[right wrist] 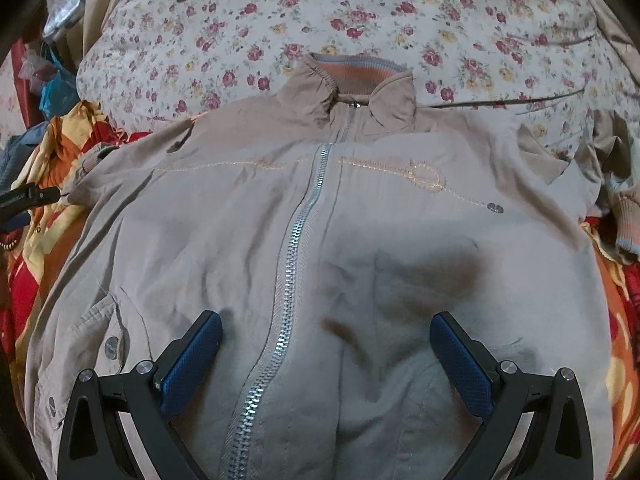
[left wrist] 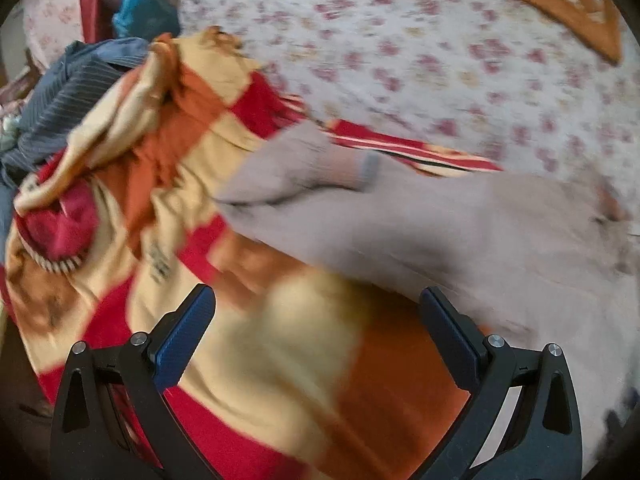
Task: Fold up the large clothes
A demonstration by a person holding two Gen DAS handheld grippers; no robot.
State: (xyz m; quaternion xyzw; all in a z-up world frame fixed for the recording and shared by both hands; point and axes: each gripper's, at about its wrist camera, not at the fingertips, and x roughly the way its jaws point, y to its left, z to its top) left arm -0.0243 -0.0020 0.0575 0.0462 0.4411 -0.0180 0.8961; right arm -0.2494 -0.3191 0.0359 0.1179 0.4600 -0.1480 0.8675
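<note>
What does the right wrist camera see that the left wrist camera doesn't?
Only the right wrist view shows the jacket's front: its zipper, collar and a snap button, with the right hand-held gripper open above it. Only the left wrist view shows a dark striped garment and the jacket's ribbed cuff, with the left hand-held gripper open over the blanket. Both show the beige jacket, the red, orange and yellow blanket and the floral sheet.
</note>
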